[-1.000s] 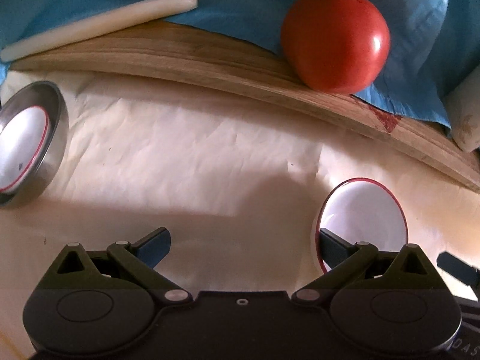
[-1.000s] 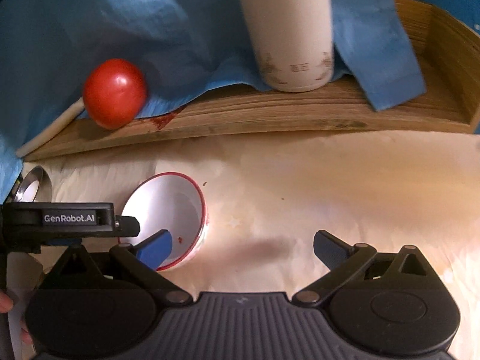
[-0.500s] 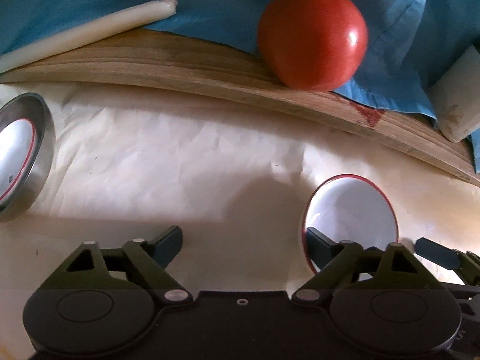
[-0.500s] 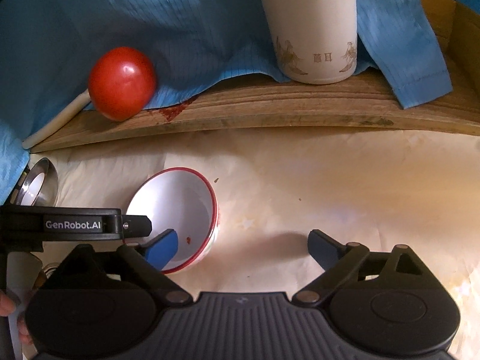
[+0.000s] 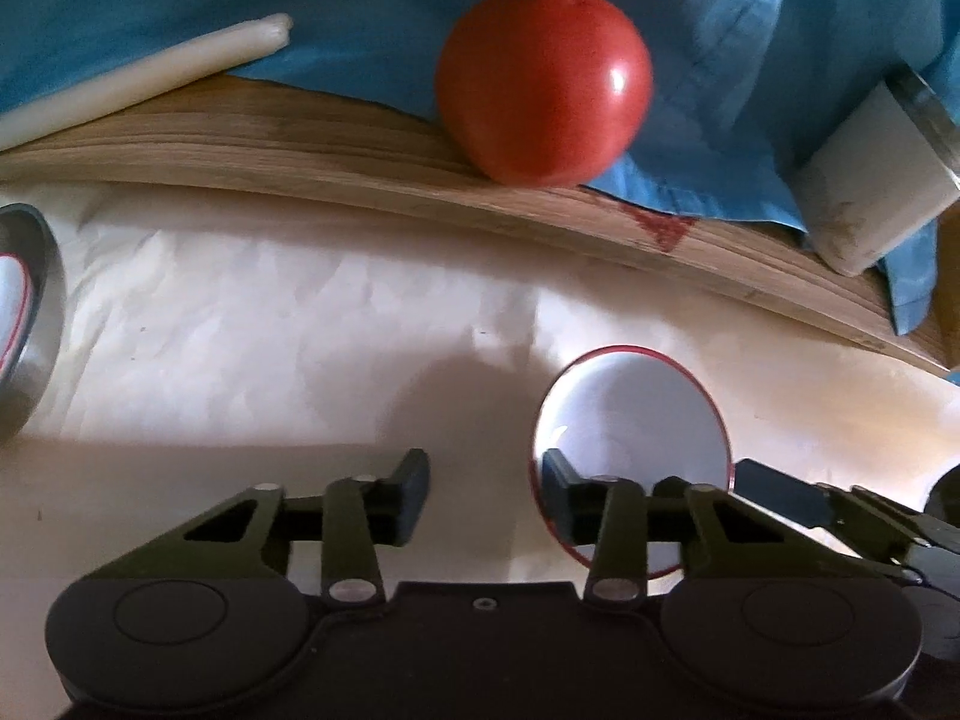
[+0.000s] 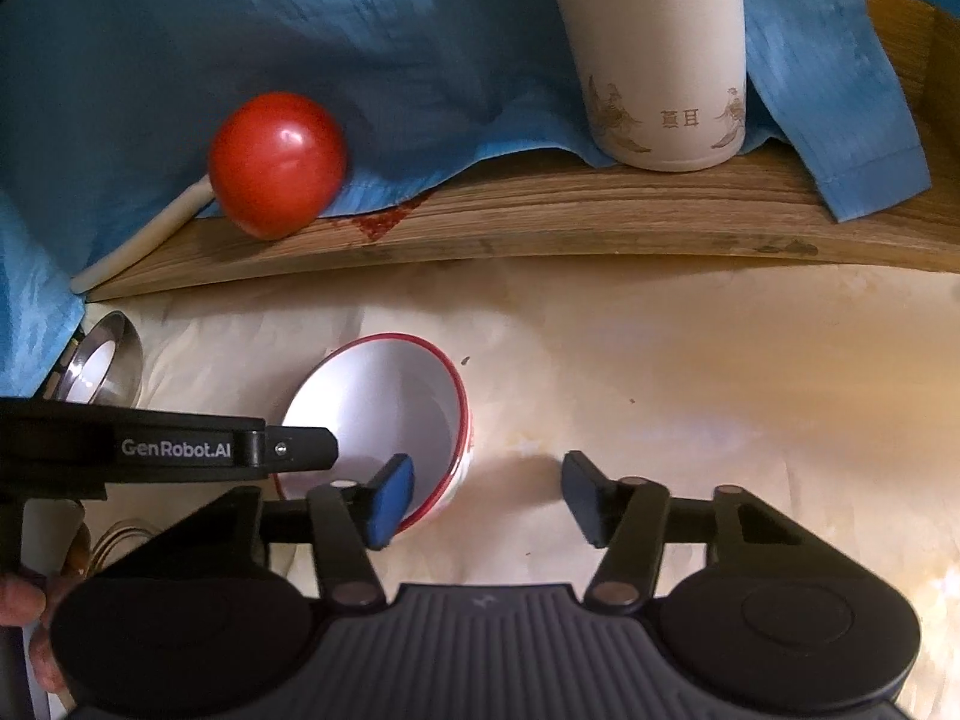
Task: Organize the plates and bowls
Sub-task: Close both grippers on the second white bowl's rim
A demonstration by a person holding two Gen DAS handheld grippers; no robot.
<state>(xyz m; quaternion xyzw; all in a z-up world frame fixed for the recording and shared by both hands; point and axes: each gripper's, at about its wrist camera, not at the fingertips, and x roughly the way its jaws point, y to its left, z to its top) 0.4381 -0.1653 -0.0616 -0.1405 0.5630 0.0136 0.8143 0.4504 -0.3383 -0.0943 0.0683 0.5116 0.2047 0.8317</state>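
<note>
The left hand-held gripper [image 5: 483, 495] is closing its jaws over the left rim of the red-rimmed bowl [image 5: 630, 420]: its right finger is sitting inside the bowl, its left finger is outside over the cream paper covering the bench [image 5: 270, 312], and a clear gap is showing, so nothing is being pinched yet. The right hand-held gripper [image 6: 486, 495] is also narrowing, its left finger inside the bowl's right side and its right finger outside; whether the pads are touching the wall I cannot tell.

The bowl is standing upright on the bench in front of the wooden board [image 6: 540, 222], between the two tools. A steel dish [image 5: 30, 330] holding another red-rimmed piece is lying well to the left, likely the stacking spot.

To do this well, each tool should be straddling the wall squarely and both should be clamping evenly, so the bowl is not tipping on the lift.

Both tools are pointing steeply down, side by side, with the person's fingers [image 6: 24, 606] showing at the lower left.
</note>
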